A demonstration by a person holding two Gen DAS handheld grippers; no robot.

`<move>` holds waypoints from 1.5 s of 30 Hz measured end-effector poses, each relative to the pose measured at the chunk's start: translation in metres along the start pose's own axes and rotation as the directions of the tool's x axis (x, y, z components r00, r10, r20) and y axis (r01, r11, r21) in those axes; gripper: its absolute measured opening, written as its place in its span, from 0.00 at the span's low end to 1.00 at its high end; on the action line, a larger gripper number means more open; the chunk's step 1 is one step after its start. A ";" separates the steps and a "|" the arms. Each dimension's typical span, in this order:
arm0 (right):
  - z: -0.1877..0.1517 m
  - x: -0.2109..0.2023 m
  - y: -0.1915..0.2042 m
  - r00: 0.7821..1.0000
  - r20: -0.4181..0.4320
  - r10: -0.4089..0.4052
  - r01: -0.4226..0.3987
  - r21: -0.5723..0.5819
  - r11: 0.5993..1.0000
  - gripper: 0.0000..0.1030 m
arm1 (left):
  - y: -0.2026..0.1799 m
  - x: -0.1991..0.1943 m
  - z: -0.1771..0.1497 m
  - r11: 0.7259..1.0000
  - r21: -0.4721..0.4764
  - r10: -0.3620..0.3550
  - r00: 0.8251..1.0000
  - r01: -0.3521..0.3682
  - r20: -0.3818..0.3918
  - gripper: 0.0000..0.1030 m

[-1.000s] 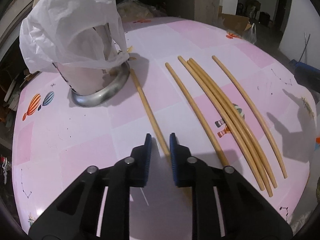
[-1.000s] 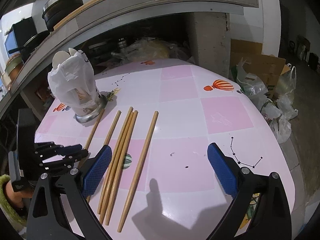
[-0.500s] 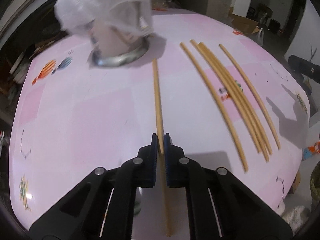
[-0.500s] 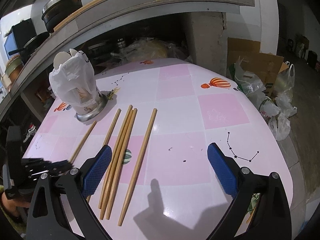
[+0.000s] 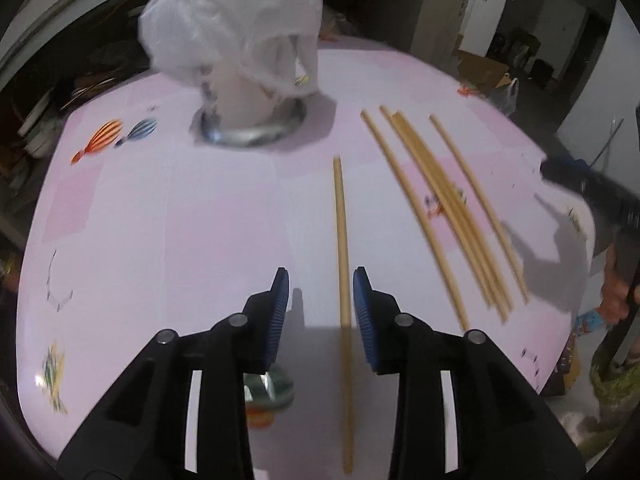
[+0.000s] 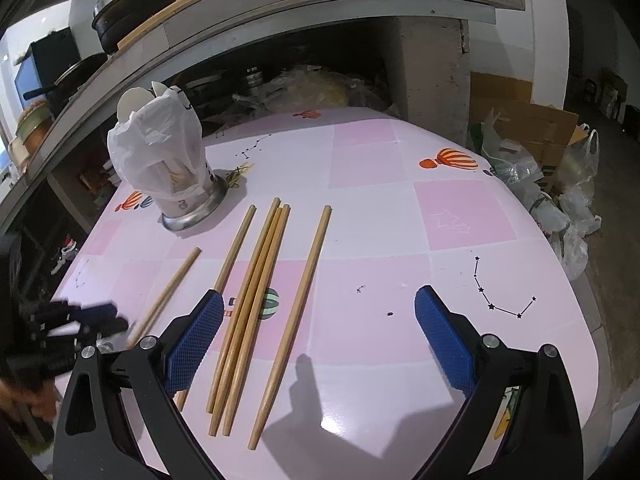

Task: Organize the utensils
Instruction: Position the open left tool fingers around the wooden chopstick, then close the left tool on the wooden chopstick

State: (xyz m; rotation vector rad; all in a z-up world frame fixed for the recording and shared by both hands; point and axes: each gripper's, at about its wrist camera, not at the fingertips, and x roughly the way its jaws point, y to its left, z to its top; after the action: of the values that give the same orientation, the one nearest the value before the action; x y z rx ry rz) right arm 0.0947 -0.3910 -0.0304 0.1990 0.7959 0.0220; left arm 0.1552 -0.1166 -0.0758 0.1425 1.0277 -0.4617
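Note:
A single wooden chopstick [image 5: 341,240] lies flat on the pink table [image 5: 160,240], pointing at the utensil holder [image 5: 248,96], a metal-based cup draped in a white plastic bag. My left gripper [image 5: 320,304] straddles its near half. The jaws are opening, and the stick sits between them nearer the right pad without being pressed. Several more chopsticks [image 5: 444,208] lie side by side to the right. In the right wrist view, my right gripper [image 6: 320,336] hovers wide open and holding nothing over that group of chopsticks [image 6: 256,300]. The left gripper [image 6: 100,316] and the single chopstick [image 6: 168,292] are at its left, and the holder [image 6: 168,168] stands behind.
A small jar with a metal lid [image 5: 268,392] shows below the left gripper, past the table's near edge. Behind the table runs a shelf with pots [image 6: 132,12] and clutter beneath. Cardboard boxes and plastic bags [image 6: 560,184] sit on the floor at the right.
The left gripper shut on the single chopstick, drew it back away from the holder's base, then opened, leaving it flat on the table. The right gripper stayed put.

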 end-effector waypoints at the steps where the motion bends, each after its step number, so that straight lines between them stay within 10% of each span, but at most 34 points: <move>1: 0.000 0.000 0.000 1.000 0.000 0.001 -0.001 0.002 1.000 0.91 | 0.000 0.004 0.009 1.000 0.003 -0.011 1.000 0.011 -0.006 0.31; 17: 0.005 0.011 -0.013 1.000 -0.014 -0.006 0.007 0.034 0.999 0.91 | -0.041 0.052 0.063 0.981 0.127 -0.138 0.986 0.149 -0.093 0.31; 31: 0.006 0.012 -0.017 1.000 -0.013 -0.006 0.007 0.051 0.999 0.91 | -0.079 0.077 0.062 0.965 0.248 -0.064 0.993 0.087 -0.099 0.31; 45: 0.005 0.010 -0.018 1.000 -0.008 0.001 0.000 0.052 0.999 0.91 | -0.060 0.075 0.059 0.978 0.178 -0.089 0.992 0.104 -0.092 0.29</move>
State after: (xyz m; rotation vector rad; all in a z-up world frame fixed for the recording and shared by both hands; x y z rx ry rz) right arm 0.1043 -0.4086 -0.0375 0.2487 0.8050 0.0024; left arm 0.2084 -0.2124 -0.1032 0.2783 1.0772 -0.6436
